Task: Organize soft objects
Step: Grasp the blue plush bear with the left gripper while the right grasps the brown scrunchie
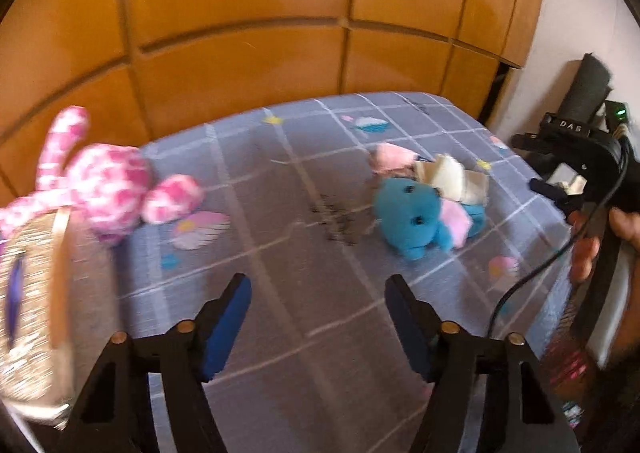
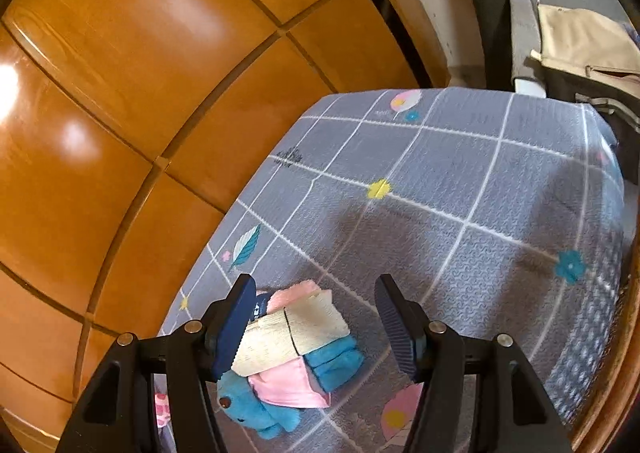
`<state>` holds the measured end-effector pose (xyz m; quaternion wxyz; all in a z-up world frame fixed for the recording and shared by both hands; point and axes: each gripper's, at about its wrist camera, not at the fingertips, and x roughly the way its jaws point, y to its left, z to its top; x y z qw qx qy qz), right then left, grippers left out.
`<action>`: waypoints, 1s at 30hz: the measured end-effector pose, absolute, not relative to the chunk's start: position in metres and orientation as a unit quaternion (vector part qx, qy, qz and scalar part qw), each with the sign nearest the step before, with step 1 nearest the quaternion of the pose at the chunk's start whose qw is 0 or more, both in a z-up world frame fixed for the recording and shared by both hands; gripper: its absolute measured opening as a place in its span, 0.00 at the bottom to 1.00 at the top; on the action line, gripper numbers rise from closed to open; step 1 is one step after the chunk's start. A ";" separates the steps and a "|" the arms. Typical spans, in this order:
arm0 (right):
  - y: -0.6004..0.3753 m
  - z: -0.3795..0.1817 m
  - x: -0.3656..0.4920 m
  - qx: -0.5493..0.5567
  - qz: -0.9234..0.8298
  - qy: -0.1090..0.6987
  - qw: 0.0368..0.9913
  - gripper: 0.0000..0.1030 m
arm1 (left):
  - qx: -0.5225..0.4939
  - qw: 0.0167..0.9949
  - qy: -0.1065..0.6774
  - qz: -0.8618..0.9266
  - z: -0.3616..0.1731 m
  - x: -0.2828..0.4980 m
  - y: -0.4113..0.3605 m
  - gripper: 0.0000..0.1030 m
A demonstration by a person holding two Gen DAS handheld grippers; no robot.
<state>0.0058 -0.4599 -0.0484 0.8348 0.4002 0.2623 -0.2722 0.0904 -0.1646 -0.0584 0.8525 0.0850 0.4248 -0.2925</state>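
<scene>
A blue plush toy (image 1: 412, 217) lies on the grey checked sheet (image 1: 304, 337), with pink and cream folded cloths (image 1: 452, 177) piled against it. A pink-and-white plush bunny (image 1: 104, 189) lies at the left, beside a glittery gold pouch (image 1: 32, 313). My left gripper (image 1: 318, 285) hovers over bare sheet, open, with nothing between its fingers. In the right wrist view, my right gripper (image 2: 316, 285) stands open just above the same pile: cream cloth (image 2: 288, 333), pink cloth (image 2: 288, 385), blue cloth (image 2: 336, 361) and the blue plush (image 2: 256, 409). Its left finger overlaps the cream cloth; whether they touch I cannot tell.
Glossy wooden wardrobe doors (image 1: 240, 13) rise right behind the bed's far edge. A person's hand (image 1: 584, 253) holds the other gripper at the right, with a black cable hanging from it. Beyond the bed's corner sit a beige bag (image 2: 580, 41) and a white wall.
</scene>
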 end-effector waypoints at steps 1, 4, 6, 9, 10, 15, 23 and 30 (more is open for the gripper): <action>-0.458 -0.049 0.009 0.398 -0.266 0.267 0.836 0.61 | 0.078 0.848 0.429 -0.299 -0.059 0.093 -0.170 0.67; -0.455 -0.051 0.014 0.395 -0.252 0.279 0.838 0.61 | 0.050 0.839 0.435 -0.322 -0.061 0.103 -0.193 0.78; -0.453 -0.053 0.017 0.395 -0.242 0.286 0.839 0.61 | 0.053 0.838 0.430 -0.331 -0.063 0.105 -0.213 0.85; -0.453 -0.056 0.019 0.399 -0.236 0.290 0.837 0.61 | 0.057 0.829 0.436 -0.345 -0.071 0.114 -0.240 0.86; -0.453 -0.056 0.020 0.400 -0.234 0.291 0.837 0.61 | 0.054 0.825 0.441 -0.348 -0.074 0.118 -0.246 0.86; -0.454 -0.058 0.020 0.407 -0.231 0.293 0.834 0.61 | 0.045 0.821 0.461 -0.333 -0.091 0.145 -0.270 0.88; -0.453 -0.061 0.023 0.404 -0.224 0.302 0.834 0.61 | 0.013 0.802 0.475 -0.362 -0.100 0.152 -0.245 0.47; -0.451 -0.062 0.025 0.404 -0.220 0.309 0.833 0.61 | 0.008 0.812 0.486 -0.324 -0.093 0.124 -0.163 0.48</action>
